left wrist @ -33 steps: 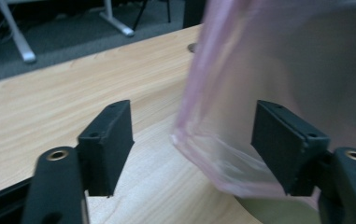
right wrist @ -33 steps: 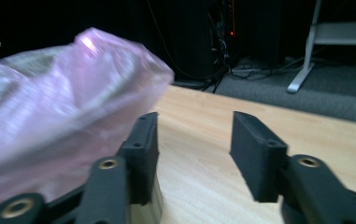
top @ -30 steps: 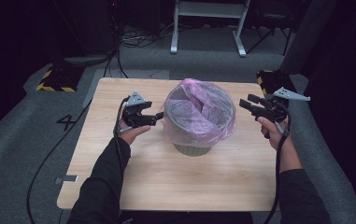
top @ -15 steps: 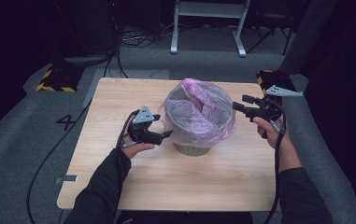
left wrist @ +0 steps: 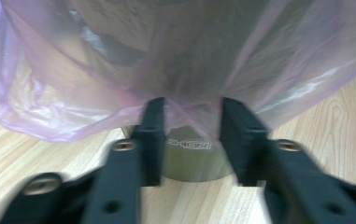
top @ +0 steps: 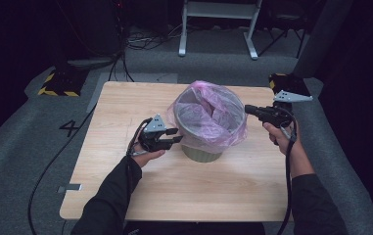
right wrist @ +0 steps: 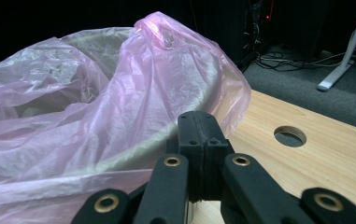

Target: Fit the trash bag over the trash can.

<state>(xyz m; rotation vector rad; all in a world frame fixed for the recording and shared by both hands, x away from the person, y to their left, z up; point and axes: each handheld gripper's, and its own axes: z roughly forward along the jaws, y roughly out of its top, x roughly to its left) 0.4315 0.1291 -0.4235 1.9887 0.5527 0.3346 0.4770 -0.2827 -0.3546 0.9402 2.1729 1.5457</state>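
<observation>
A grey-green bin [top: 201, 152] lined with a pink plastic bag [top: 208, 115] stands mid-table. My left gripper [top: 178, 135] is low at the bin's left side, open. In the left gripper view the bag's hanging hem [left wrist: 73, 116] drapes just above and between the fingers of the left gripper [left wrist: 192, 107], with the bin's base [left wrist: 189, 161] behind. My right gripper [top: 247, 109] sits at the bag's right rim, shut. In the right gripper view the right gripper [right wrist: 198, 119] has its jaws pressed together against the bag [right wrist: 96, 107]; no plastic shows between them.
The wooden table [top: 125, 107] has a round hole [right wrist: 290, 135] near its right side. On the grey floor behind stand a white frame's legs [top: 218, 29], cables and a yellow-black striped block [top: 57, 85]. A second striped block [top: 282, 81] lies behind the right hand.
My left gripper has dropped and moved right to the bin's lower left side. The right gripper has moved left up to the bag's right rim.
</observation>
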